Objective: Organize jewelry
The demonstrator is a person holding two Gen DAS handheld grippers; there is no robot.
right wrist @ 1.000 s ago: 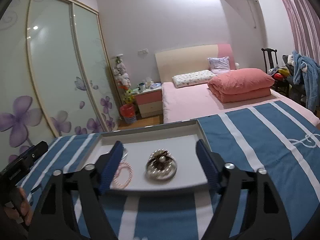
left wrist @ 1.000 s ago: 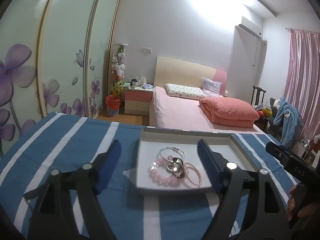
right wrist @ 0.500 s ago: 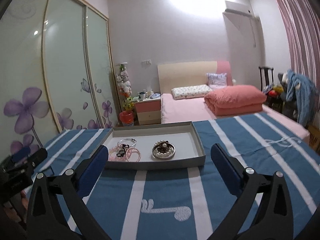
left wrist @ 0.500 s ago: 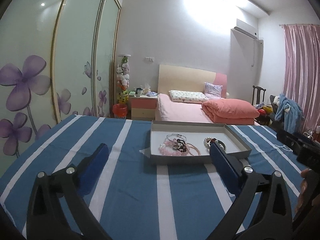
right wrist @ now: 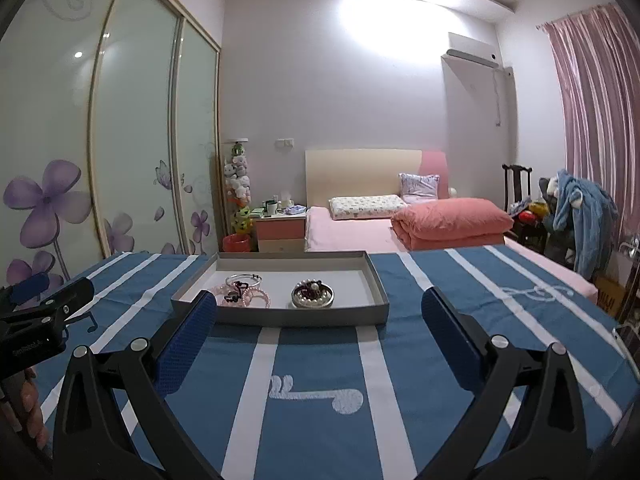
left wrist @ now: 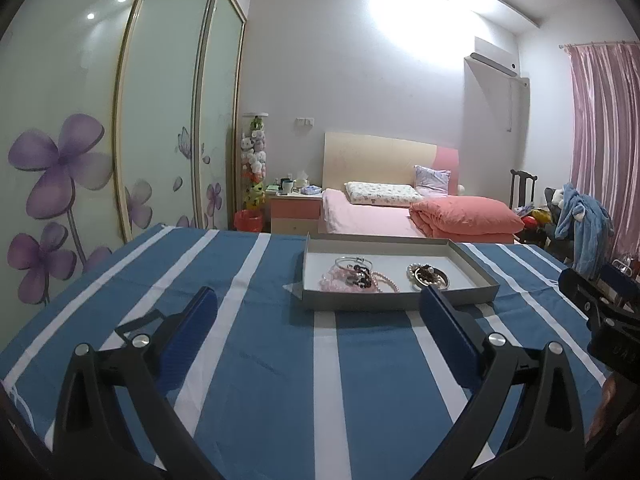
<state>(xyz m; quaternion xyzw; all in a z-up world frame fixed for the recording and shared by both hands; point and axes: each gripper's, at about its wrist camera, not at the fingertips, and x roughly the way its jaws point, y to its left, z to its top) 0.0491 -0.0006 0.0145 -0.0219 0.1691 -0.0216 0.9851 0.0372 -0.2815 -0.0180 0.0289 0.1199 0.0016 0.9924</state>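
Observation:
A grey shallow tray [left wrist: 400, 302] [right wrist: 280, 316] sits on a blue-and-white striped cloth. Inside it lie a tangle of pink bead bracelets with a silver bangle [left wrist: 356, 276] [right wrist: 242, 290] and a small round metal dish holding pearls and dark beads [left wrist: 428, 274] [right wrist: 313, 294]. My left gripper [left wrist: 318, 308] is open and empty, held back from the tray's near edge. My right gripper [right wrist: 318, 308] is open and empty, also short of the tray. Each gripper shows at the edge of the other's view.
The striped cloth [right wrist: 320, 400] covers the table around the tray. Behind stand a bed with a pink quilt [left wrist: 464, 216], a nightstand [left wrist: 296, 212], a sliding wardrobe with purple flowers [left wrist: 60, 176] and a chair with clothes [right wrist: 580, 216].
Both grippers have pulled back from over the tray toward the near side of the table and stay open. The jewelry lies in the tray as before.

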